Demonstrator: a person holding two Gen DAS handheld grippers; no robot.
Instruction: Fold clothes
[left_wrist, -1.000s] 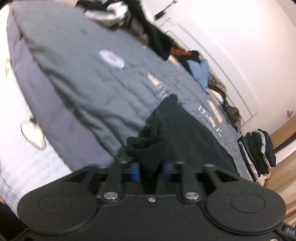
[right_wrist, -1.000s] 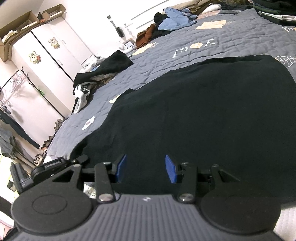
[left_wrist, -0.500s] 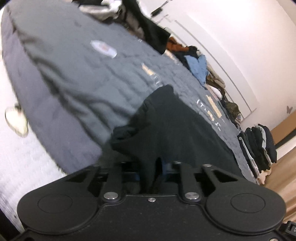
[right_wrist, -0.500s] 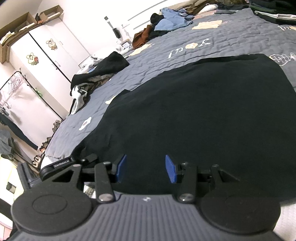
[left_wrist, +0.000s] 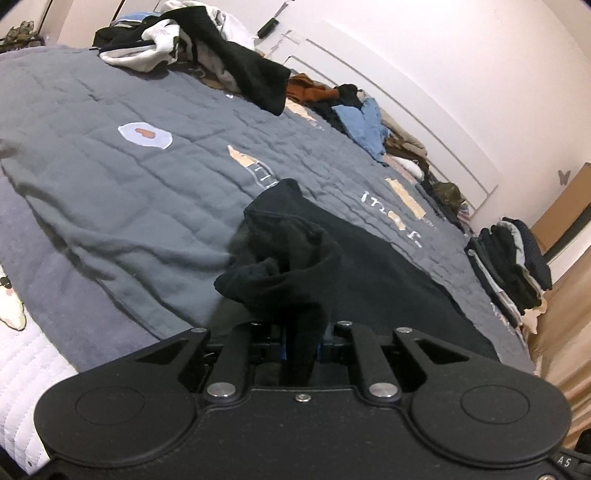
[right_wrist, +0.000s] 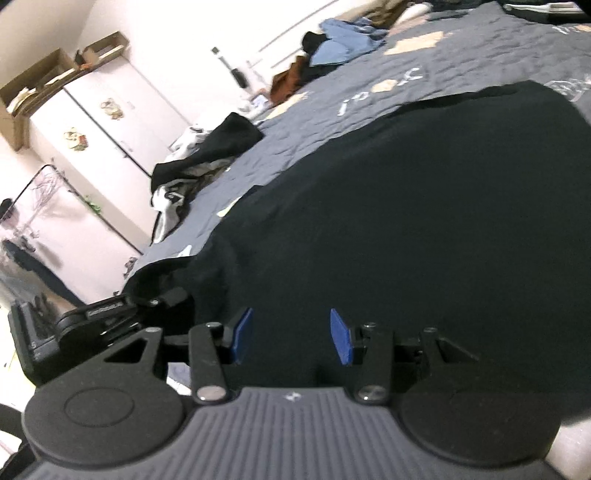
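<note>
A black garment lies spread flat on the grey quilt of a bed. My left gripper is shut on a bunched corner of it, and the pinched fabric rises in folds off the quilt. In the right wrist view the same black garment fills most of the picture. My right gripper hovers low over its near edge, with the blue pads apart and nothing between them. The left gripper shows at the lower left there, holding the garment's corner.
A heap of black and white clothes lies at the far end of the bed, with a blue garment and others along the wall. A folded stack sits at the right edge. A white wardrobe and a clothes rack stand beyond.
My left gripper closed on the garment's corner, then lifted and rolled with it, pulling the fabric up. My right gripper sank slightly toward the garment, still open.
</note>
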